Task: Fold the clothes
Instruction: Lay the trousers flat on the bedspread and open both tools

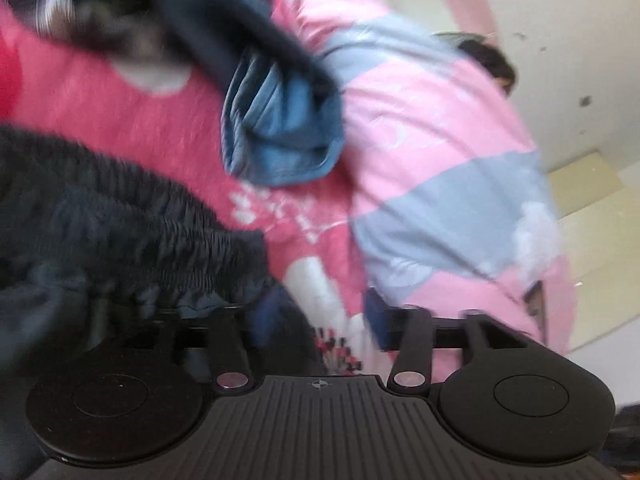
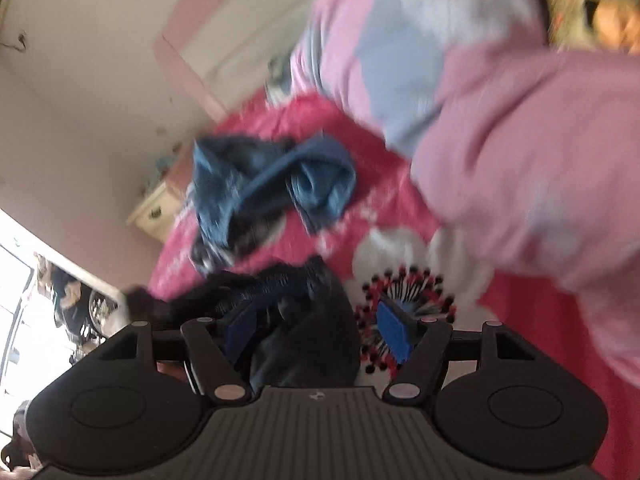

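A black garment with a gathered elastic waistband (image 1: pixel 132 216) lies bunched on the pink flowered bedcover (image 1: pixel 120 120). In the left wrist view it covers the left side and reaches my left gripper's (image 1: pixel 326 316) left finger. The jaws stand apart and only bedcover shows between the blue pads. In the right wrist view the same black garment (image 2: pixel 304 320) lies between the fingers of my right gripper (image 2: pixel 316 330). Its jaws are open, with bedcover (image 2: pixel 360 128) showing beside the right pad (image 2: pixel 394 332). A crumpled blue garment (image 1: pixel 280 128) (image 2: pixel 272 188) lies farther back. Both views are blurred.
A pink and grey-blue quilt (image 1: pixel 440 160) (image 2: pixel 520 140) is heaped along the right of the bed. A pale cabinet (image 2: pixel 156 212) stands by the wall beyond the bed, with a bright window (image 2: pixel 16 300) at the far left. Cream furniture (image 1: pixel 592 188) sits past the quilt.
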Tool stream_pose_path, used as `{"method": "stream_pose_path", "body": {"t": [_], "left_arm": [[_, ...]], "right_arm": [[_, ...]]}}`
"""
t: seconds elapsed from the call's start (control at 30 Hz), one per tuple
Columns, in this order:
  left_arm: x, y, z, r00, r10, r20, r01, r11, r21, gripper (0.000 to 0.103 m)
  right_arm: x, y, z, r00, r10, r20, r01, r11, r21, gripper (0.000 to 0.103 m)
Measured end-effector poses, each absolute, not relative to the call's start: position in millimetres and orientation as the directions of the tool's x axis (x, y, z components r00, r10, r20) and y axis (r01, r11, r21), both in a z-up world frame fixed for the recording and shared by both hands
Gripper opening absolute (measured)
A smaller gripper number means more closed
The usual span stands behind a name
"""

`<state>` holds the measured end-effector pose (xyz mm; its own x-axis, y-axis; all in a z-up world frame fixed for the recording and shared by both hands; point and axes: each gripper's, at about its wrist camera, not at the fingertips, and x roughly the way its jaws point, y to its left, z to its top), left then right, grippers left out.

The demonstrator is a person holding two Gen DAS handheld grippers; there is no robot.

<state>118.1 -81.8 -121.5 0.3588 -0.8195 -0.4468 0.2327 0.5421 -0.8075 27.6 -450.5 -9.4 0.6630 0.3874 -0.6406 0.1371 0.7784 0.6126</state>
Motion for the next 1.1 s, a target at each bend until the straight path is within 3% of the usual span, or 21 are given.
{"method": "stream_pose_path", "body": {"t": [0.13,0.23,0.4,0.53,0.7,0.8,0.9,0.93,1.03,1.1], "left_arm": [[105.3,-27.5,-83.6,0.409,-0.806,-0.428,0.259,0.552,-0.792,0.069],[96.4,27.0,-55.9,0.503,-0.737,-0.450,0.289,0.635,-0.716,0.070],[97.2,106.0,-43.6,0.623,-0.501,-0.601,0.245,0.854,-0.459,0.074],[119.7,124.8,-63.5,0.615,-0.417,-0.669,0.228,0.906,-0.355,0.078],[158.7,126.0,-98.2,0.542,-0.478,-0.691,0.223,0.875,-0.430,0.081],[175.8,122.2,-112.0,0.515,-0.494,-0.700,0.204,0.864,-0.460,0.080],[185.1,120.5,-121.5,0.497,-0.504,-0.707,0.187,0.857,-0.480,0.069],[185.4,118.4,-121.4,0.502,-0.503,-0.704,0.198,0.859,-0.473,0.060],[180.5,111.8,-118.9,0.520,-0.521,-0.676,0.262,0.851,-0.455,0.015],[169.9,110.5,-109.2,0.582,-0.509,-0.634,0.292,0.859,-0.421,0.006]], "right_arm": [[62.9,-442.0,-41.6,0.622,0.420,-0.661,0.169,0.752,0.637,0.070],[97.1,-432.2,-63.6,0.591,0.442,-0.675,0.181,0.743,0.644,0.069],[153.2,-411.0,-94.3,0.544,0.433,-0.718,0.178,0.777,0.604,0.068],[184.1,-398.0,-113.6,0.511,0.412,-0.754,0.170,0.812,0.559,0.068],[200.5,-400.2,-131.5,0.467,0.467,-0.751,0.203,0.770,0.605,0.068],[202.3,-398.9,-134.1,0.453,0.499,-0.739,0.201,0.750,0.630,0.047],[201.5,-386.6,-135.2,0.411,0.498,-0.764,0.156,0.787,0.597,0.026],[199.8,-381.8,-133.9,0.408,0.486,-0.773,0.134,0.806,0.577,0.015],[188.9,-372.2,-119.2,0.470,0.441,-0.765,0.069,0.845,0.530,0.009],[177.2,-368.2,-103.4,0.551,0.410,-0.726,0.028,0.861,0.508,0.009]]}}
